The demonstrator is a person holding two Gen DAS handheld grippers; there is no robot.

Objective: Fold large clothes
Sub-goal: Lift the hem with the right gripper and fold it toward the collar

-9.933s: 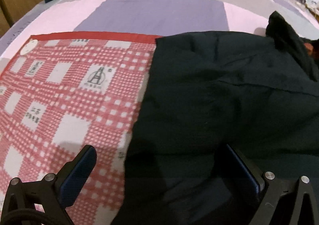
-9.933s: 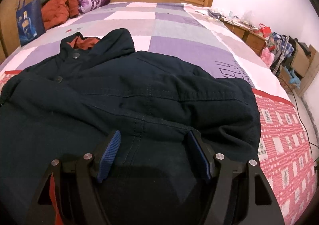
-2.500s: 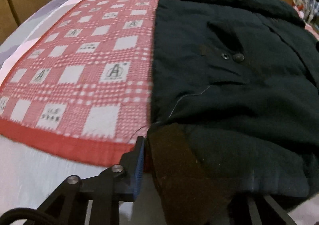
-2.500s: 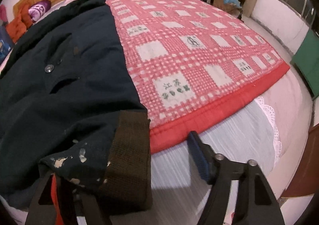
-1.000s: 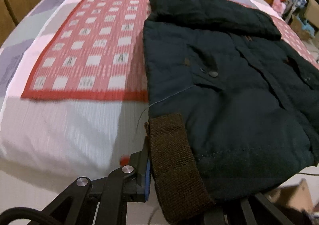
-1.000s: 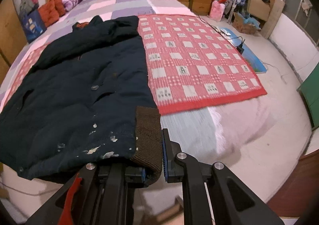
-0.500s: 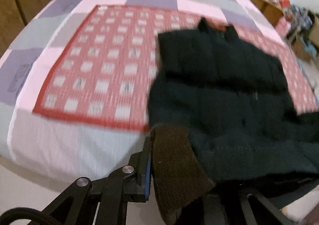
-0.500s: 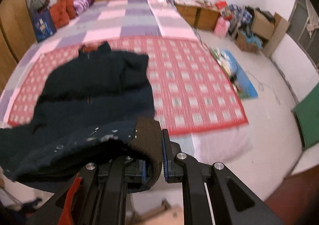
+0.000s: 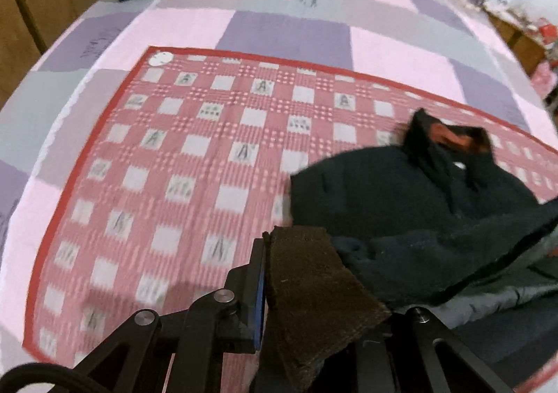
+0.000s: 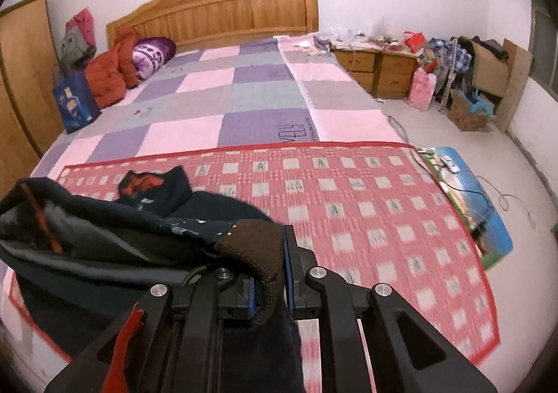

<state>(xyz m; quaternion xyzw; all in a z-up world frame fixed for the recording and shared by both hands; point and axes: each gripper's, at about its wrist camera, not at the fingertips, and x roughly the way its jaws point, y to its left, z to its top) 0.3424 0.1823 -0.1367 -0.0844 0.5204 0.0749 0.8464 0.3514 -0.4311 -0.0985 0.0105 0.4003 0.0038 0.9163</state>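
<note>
A dark navy jacket (image 9: pixel 401 197) with brown knit hem bands and an orange-lined collar (image 9: pixel 450 138) lies on the red checked blanket (image 9: pixel 195 156). My left gripper (image 9: pixel 307 292) is shut on the jacket's left brown hem band (image 9: pixel 310 292) and holds it lifted over the jacket's body. My right gripper (image 10: pixel 268 274) is shut on the right brown hem band (image 10: pixel 258 246), also lifted. The hem hangs between them, its grey lining (image 10: pixel 87 250) showing. The collar (image 10: pixel 150 187) lies flat beyond.
The blanket lies on a bed with a purple, pink and grey quilt (image 10: pixel 244 93) and a wooden headboard (image 10: pixel 223 13). A blue bag (image 10: pixel 75 103), orange clothes and a purple pillow sit at the far left. Cabinets (image 10: pixel 376 72) and clutter stand to the right.
Both grippers closed on the hem bands, lifted the jacket's bottom edge off the bed and carried it forward toward the collar, so the jacket now doubles over itself.
</note>
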